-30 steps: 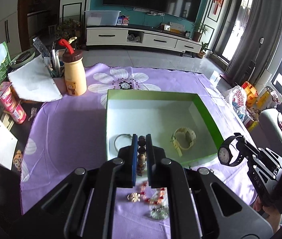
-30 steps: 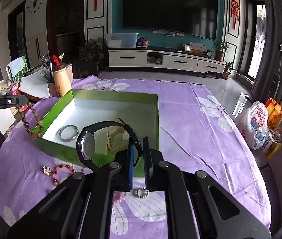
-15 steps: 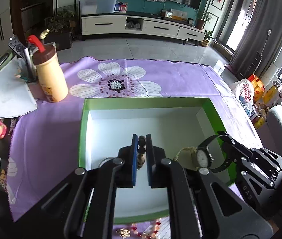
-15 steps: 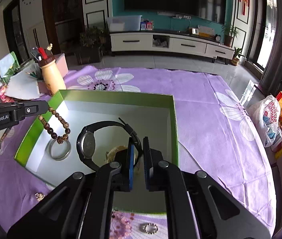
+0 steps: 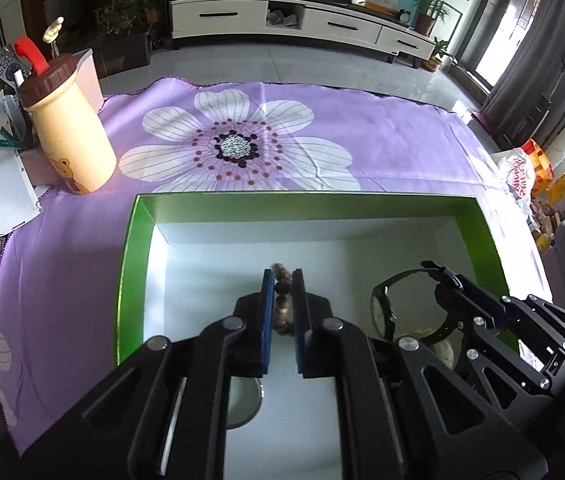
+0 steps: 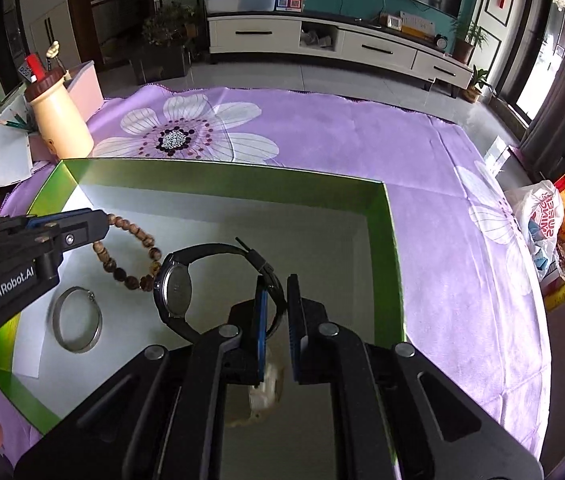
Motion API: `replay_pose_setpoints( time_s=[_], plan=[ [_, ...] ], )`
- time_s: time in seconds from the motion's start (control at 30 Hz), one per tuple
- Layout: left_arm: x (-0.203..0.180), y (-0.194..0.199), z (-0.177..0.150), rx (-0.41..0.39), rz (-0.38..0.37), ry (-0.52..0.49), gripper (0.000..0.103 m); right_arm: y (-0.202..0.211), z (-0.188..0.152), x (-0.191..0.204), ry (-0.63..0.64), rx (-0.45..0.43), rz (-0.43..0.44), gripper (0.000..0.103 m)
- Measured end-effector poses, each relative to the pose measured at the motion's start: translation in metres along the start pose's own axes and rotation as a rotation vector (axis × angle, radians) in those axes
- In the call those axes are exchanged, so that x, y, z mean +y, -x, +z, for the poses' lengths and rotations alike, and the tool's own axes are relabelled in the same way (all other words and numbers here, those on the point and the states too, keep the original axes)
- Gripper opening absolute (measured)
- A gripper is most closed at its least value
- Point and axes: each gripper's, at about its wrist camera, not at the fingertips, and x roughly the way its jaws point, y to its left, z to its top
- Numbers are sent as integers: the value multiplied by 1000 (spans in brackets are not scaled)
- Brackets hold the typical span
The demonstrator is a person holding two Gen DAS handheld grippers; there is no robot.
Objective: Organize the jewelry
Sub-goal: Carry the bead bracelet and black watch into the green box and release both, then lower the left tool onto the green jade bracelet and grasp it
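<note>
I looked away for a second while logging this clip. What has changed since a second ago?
Both tools moved forward from the near edge to over the green box. The left tool still grips the wooden bead bracelet; the right tool still grips the black watch. Nothing released. The silver bangle and cream watch stayed put inside.

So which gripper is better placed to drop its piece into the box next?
Probably the left gripper: its beads hang over bare floor of the box. The right gripper holds the watch above a pale piece.
</note>
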Motion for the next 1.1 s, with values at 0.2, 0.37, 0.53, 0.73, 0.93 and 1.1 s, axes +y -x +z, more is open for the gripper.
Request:
replay_pose_setpoints(
  time_s=[0.2,0.37,0.53,0.73,0.93,1.1],
  plan=[
    [9,5,-2,-15,48,4,49,7,-1,-8,-29,-34,14,20],
    [9,27,-10,-58,60,-15,67,30,-11,-22,-70,-83,53,28],
    [4,52,-21,-103,65,-38,83,60,-30,-36,-98,-133,85,29],
    [2,83,-46,-136,62,-50,92,88,-63,-45,-110,-156,130,34],
    [10,109,-77,-146,38,-26,98,103,-99,-43,-110,-137,158,34],
    [21,123,-104,-137,30,8,100,107,-125,-40,-112,-107,172,34]
  ],
)
